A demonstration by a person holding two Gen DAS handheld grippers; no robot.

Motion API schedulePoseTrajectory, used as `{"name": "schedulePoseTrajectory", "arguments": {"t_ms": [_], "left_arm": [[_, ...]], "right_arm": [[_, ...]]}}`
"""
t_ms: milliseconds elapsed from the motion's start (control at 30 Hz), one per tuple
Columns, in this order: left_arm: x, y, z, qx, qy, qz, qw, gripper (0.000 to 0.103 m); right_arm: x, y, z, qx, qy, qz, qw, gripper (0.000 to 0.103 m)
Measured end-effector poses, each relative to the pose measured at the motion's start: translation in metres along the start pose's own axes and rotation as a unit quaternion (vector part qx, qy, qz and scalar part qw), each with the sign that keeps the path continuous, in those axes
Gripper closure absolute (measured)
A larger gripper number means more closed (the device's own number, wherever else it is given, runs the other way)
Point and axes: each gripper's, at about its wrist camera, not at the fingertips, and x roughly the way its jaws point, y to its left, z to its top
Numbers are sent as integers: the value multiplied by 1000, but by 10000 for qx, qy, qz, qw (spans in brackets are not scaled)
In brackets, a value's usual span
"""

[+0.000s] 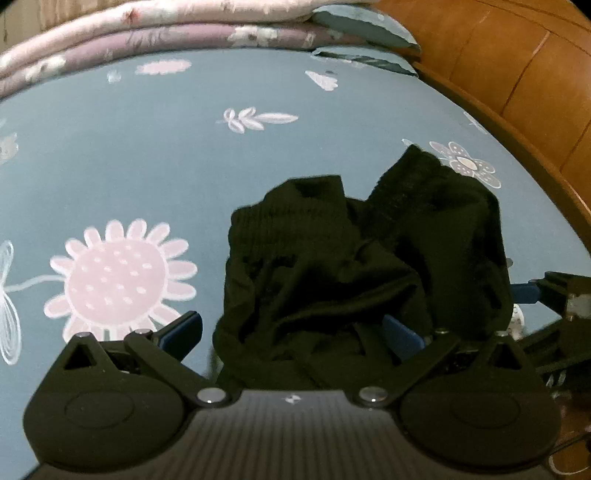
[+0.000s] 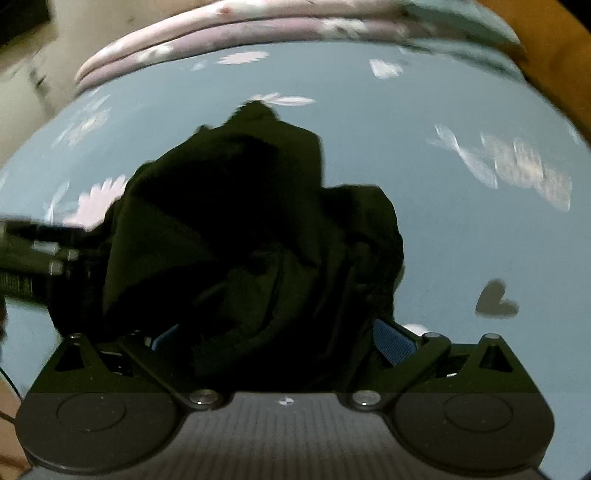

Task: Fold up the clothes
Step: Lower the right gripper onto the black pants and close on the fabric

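A black garment point(image 1: 354, 258) lies crumpled in a heap on the blue flowered bedsheet point(image 1: 221, 166). My left gripper point(image 1: 291, 332) is open, its blue-padded fingers point(image 1: 181, 328) spread wide on either side of the heap's near edge. In the right wrist view the same black garment point(image 2: 240, 240) bulges up between the wide-apart fingers of my right gripper point(image 2: 279, 339), which is also open. Each gripper shows at the edge of the other's view: the right gripper point(image 1: 550, 295) and the left gripper point(image 2: 37, 258). The cloth hides most of the inner finger pads.
Folded pink and purple flowered quilts point(image 1: 147, 33) are stacked along the far edge of the bed. A brown wooden board point(image 1: 517, 74) borders the bed on the right. Bare blue sheet point(image 2: 443, 240) stretches to the right of the heap.
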Motion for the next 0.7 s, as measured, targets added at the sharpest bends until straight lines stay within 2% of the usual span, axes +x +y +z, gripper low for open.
{"name": "schedulePoseTrajectory", "arguments": {"t_ms": [167,333,433,567,600,700], "left_arm": [[-6,0,3,-141,23,66,9999,1],[-26,-6,3,56,-233,252,9994,6],[-37,-7,5,-15,-280,390,9988,11],[-49,-11,5,-264,-345,422,9982,11],[-51,-13,5,-281,-334,438,9981,11],[-57,-18,2,-303,-355,534,9975,11]], "right_arm": [[-10,-2,4,-1,-91,-27,10000,1],[-41,-9,11,-374,-572,187,9975,20],[-55,-19,19,-435,-776,359,9954,25],[-56,-35,34,-467,-851,777,9922,29],[-51,-39,38,-445,-796,902,9917,33],[-33,-44,43,-423,-610,1251,9894,60]]}}
